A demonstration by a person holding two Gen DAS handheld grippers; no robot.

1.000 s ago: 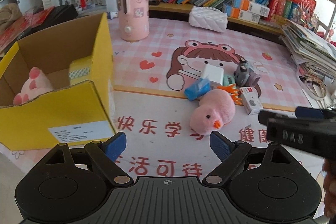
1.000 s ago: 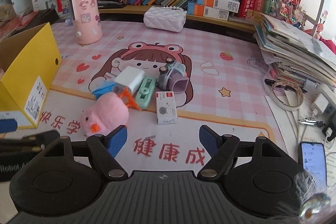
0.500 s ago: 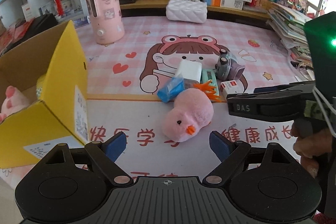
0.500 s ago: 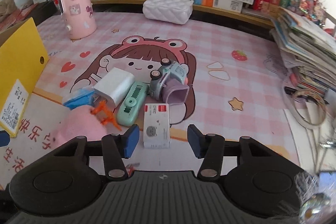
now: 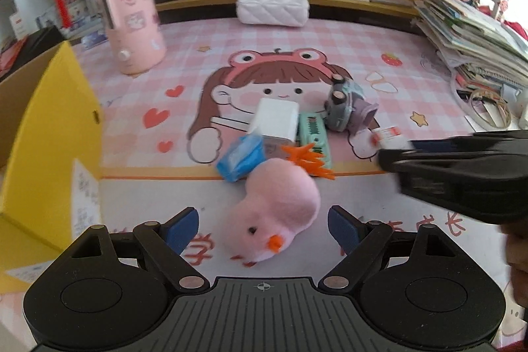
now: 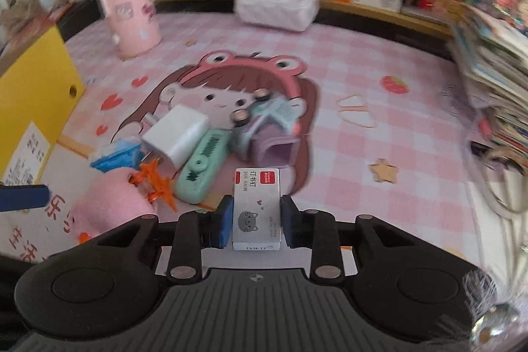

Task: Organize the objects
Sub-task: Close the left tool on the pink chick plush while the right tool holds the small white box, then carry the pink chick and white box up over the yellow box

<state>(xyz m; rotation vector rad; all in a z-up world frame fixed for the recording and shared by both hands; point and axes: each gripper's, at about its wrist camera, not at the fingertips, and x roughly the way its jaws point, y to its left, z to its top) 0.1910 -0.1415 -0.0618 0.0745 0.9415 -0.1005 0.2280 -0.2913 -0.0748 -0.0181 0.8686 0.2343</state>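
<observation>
On the pink cartoon desk mat [image 6: 379,61], we are gripping the small white staple box [image 6: 256,208] with our right gripper [image 6: 255,220], holding our left gripper [image 5: 264,225] wide around the pink plush chick [image 5: 279,205], leaving most clutter outside the yellow cardboard box [image 5: 49,137].

On the mat lay one pink plush chick [image 5: 280,200], one blue tissue pack [image 5: 241,155], one white charger [image 5: 275,121], one green stapler [image 5: 313,134], one toy camera [image 5: 346,111], one staple box [image 6: 256,208], one pink canister [image 5: 133,22], one white quilted pouch [image 5: 272,5] and one yellow box [image 5: 49,137].
</observation>
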